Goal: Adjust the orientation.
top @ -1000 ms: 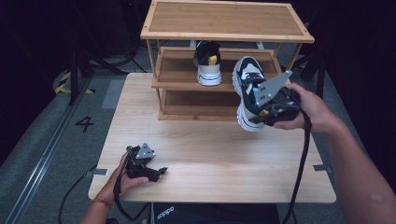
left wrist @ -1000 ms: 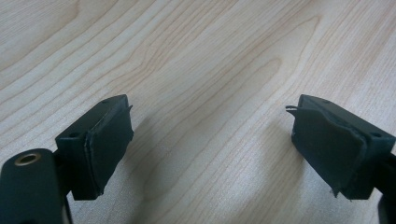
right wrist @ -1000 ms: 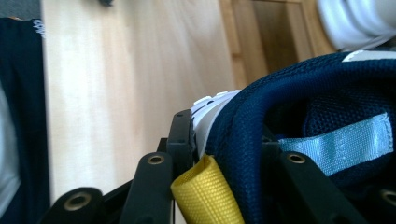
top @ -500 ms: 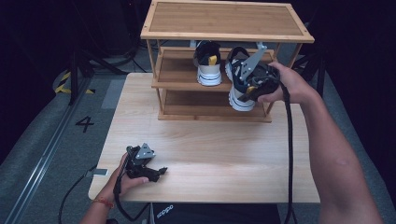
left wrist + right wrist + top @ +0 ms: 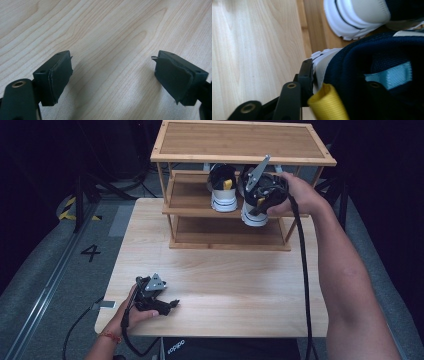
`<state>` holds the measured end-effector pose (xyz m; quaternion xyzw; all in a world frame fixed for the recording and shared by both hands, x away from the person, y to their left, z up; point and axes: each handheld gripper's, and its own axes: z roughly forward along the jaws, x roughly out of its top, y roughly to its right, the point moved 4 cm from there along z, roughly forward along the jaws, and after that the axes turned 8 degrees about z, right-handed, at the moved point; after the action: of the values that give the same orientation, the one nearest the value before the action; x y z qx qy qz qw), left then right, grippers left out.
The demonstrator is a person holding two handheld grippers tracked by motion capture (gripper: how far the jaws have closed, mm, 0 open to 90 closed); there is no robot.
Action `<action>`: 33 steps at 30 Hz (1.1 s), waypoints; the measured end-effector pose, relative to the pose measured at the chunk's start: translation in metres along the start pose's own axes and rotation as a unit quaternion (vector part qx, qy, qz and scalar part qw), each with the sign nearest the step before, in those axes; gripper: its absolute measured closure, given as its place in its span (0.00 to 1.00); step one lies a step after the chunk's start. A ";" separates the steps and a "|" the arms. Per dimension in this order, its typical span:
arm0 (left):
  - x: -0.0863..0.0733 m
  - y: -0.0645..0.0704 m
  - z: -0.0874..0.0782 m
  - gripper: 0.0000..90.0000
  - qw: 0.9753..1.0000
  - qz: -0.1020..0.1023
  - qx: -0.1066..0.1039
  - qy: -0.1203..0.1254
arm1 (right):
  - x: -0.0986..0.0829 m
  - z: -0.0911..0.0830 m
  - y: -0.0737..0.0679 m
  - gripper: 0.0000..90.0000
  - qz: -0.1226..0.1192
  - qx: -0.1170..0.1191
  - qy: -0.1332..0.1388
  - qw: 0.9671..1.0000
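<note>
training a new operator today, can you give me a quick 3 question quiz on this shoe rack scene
1. True or false: the left gripper is shut on a shoe.
2. Which shelf of the rack already bears the placed shoe? A top, B middle, C bottom.
3. By which part does the right gripper hold the carried shoe?

Key
1. False: its jaws stand open above the bare table.
2. B.
3. By the heel collar, beside the yellow pull tab; one jaw is outside the heel, the other inside the shoe.
</note>
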<state>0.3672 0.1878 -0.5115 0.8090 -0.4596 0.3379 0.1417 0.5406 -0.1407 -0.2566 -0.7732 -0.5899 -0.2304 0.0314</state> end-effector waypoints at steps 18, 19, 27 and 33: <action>-0.002 0.003 -0.002 0.17 1.000 0.012 -0.011 0.003 | -0.004 -0.019 0.010 0.44 0.048 -0.105 0.129 0.985; -0.002 0.003 -0.002 0.17 1.000 0.012 -0.011 0.003 | -0.005 -0.021 0.009 0.43 0.050 -0.107 0.135 0.984; -0.002 0.003 -0.002 0.17 1.000 0.013 -0.011 0.003 | -0.039 -0.038 -0.004 0.44 0.126 -0.123 0.238 0.955; -0.002 0.003 -0.002 0.17 1.000 0.013 -0.011 0.003 | -0.066 -0.023 -0.016 0.37 0.184 -0.128 0.254 0.941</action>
<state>0.3628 0.1887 -0.5114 0.8003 -0.4736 0.3370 0.1476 0.5050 -0.2021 -0.2652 -0.7817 -0.3754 -0.4828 0.1224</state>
